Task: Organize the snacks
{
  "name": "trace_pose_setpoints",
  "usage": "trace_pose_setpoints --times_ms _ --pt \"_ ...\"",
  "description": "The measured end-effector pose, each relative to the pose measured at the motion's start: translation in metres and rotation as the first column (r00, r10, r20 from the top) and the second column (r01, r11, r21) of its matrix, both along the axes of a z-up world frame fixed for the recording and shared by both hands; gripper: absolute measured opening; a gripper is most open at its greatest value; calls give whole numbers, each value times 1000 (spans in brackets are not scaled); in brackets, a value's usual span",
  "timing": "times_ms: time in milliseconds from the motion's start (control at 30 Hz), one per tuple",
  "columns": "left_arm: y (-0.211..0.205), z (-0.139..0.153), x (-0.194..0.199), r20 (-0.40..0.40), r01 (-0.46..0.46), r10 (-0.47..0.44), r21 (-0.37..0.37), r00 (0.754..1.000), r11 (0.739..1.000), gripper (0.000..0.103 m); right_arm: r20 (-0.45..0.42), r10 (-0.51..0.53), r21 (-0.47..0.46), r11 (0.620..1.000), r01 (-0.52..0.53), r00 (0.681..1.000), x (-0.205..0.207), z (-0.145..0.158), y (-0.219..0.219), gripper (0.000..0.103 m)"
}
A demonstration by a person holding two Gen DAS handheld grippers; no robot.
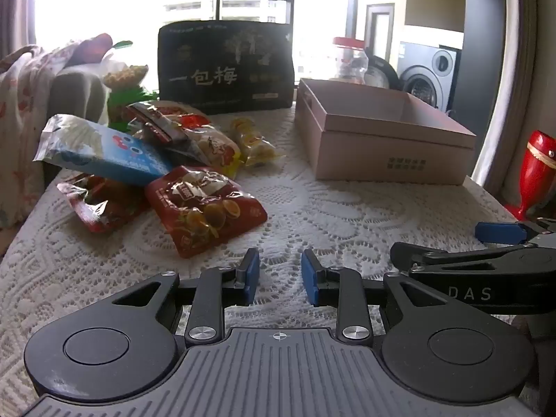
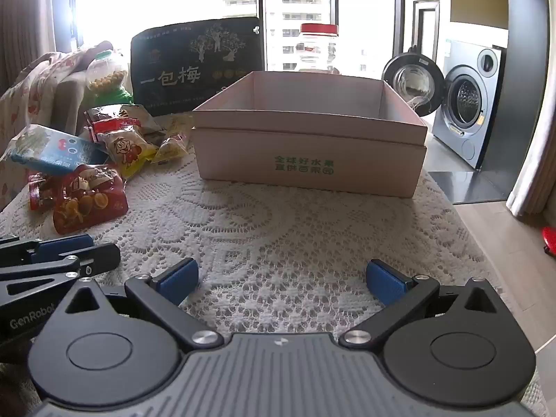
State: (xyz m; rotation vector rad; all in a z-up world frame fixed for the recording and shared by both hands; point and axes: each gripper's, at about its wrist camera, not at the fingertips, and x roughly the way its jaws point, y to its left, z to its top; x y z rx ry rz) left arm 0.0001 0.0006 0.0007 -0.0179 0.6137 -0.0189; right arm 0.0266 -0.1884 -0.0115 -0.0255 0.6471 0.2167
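Note:
A pile of snack packets lies on the left of the lace-covered table (image 1: 347,215): a red packet (image 1: 205,208) nearest me, a blue and white packet (image 1: 104,153), a yellow packet (image 1: 257,142) and others. The same red packet shows in the right wrist view (image 2: 88,198). An open pink cardboard box (image 2: 309,153) stands at the back right, seemingly empty; it also shows in the left wrist view (image 1: 382,135). My left gripper (image 1: 280,278) is open and empty, just short of the red packet. My right gripper (image 2: 281,278) is wide open and empty, facing the box.
A large black snack bag (image 1: 226,66) stands upright at the back. A clear jar with a red lid (image 2: 318,47) is behind the box. A green candy toy (image 1: 125,93) stands at the back left. A washing machine (image 2: 465,111) is off the table's right.

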Motion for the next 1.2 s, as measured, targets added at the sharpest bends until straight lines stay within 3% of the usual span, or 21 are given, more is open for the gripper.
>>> trace_pose_setpoints --times_ms 1200 --pt "0 0 0 5 0 0 -6 1000 1000 31 0 0 13 1000 0 1000 1 -1 0 103"
